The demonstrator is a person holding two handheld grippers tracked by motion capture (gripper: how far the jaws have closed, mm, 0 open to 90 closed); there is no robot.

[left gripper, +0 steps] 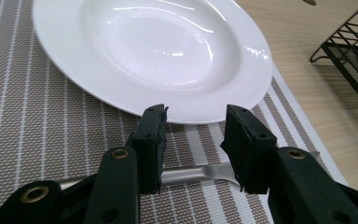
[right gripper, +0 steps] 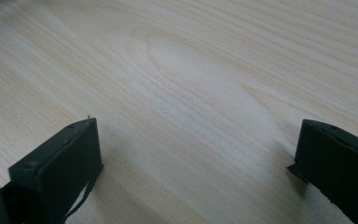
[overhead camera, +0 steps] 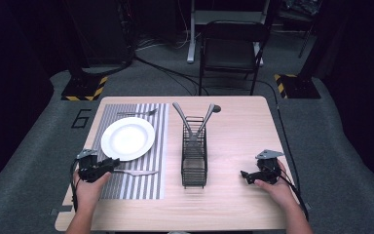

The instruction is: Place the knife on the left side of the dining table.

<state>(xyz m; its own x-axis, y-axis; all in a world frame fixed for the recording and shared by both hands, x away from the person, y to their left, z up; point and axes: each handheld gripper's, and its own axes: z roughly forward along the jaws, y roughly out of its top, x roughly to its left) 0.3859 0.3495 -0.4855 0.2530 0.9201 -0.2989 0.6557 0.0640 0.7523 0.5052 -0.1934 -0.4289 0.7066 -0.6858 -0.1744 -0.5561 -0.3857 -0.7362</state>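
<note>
Where grey carpet meets a dark room, pale wood table [overhead camera: 233, 204], striped mat [overhead camera: 141, 187] at 9 o'clock, chair [overhead camera: 231, 48] at 12, left claw [left gripper: 193, 140] released over a utensil handle [left gripper: 193, 173], right claw [right gripper: 193, 168] released, plate [overhead camera: 127, 138] on the mat.

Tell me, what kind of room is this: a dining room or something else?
Probably a lab or recording studio, not a dining room. A lone wooden table marked with the number 6 stands on grey carpet amid dark surroundings, with hazard-striped stand bases and cables behind it, and a person works a hand-held gripper beside the plate.

The right gripper [right gripper: 193, 163] holds its black fingers [right gripper: 60, 161] wide apart over bare light wooden table [right gripper: 200, 74].
</note>
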